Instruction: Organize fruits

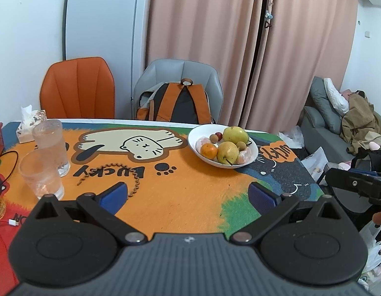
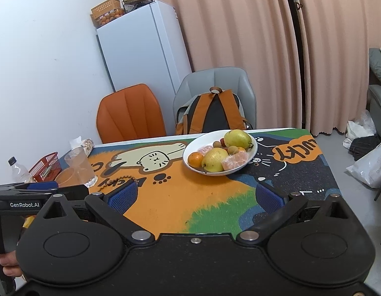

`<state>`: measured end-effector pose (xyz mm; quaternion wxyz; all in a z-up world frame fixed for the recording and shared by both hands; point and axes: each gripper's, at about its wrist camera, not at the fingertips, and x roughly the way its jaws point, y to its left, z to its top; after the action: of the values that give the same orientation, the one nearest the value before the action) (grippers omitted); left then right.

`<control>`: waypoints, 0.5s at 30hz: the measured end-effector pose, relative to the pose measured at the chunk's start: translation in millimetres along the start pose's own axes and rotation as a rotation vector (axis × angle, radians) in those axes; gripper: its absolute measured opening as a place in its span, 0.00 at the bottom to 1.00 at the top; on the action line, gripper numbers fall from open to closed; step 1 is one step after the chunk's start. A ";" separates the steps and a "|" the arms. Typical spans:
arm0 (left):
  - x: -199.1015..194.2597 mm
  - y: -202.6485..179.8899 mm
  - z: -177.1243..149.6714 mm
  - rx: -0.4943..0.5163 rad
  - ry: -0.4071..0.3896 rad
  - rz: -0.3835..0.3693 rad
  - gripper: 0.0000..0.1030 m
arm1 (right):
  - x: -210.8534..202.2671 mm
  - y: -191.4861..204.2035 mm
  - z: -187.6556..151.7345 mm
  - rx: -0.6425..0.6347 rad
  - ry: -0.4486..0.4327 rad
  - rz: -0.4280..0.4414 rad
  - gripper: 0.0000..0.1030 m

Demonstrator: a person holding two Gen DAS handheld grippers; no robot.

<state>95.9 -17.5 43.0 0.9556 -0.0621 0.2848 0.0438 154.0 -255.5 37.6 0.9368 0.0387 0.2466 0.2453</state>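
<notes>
A white bowl stands at the far right of the table on a cartoon mat. It holds two yellow-green pears, an orange, peeled wrapped citrus and a few small round brown and red fruits. My left gripper is open and empty, low over the near table, well short of the bowl. My right gripper is open and empty, also short of the bowl. Each gripper shows at the edge of the other's view.
Two clear glasses, a tissue pack, a red basket and a plastic bottle stand at the left. A coiled cord lies mid-table. Orange and grey chairs with a backpack stand behind.
</notes>
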 end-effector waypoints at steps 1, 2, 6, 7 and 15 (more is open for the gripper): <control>-1.5 -0.5 -1.3 0.004 0.000 0.001 1.00 | -3.3 1.3 -1.4 -0.002 -0.004 0.000 1.00; -3.1 -0.9 -3.2 0.006 0.000 0.001 1.00 | -6.1 2.5 -2.3 -0.006 -0.006 0.001 1.00; -7.0 -0.6 -10.6 0.006 0.002 0.003 1.00 | -15.3 7.4 -6.1 -0.023 -0.010 0.002 1.00; -7.7 -0.7 -12.5 0.006 0.003 0.004 1.00 | -16.7 7.8 -6.8 -0.024 -0.010 0.004 1.00; -21.4 -4.5 -20.1 0.034 -0.013 0.015 1.00 | -28.5 12.0 -14.8 -0.032 -0.013 -0.002 1.00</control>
<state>67.7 -25.9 38.5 0.9580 -0.0436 0.2796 0.0465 120.0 -259.4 39.6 0.9391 0.0251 0.2367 0.2478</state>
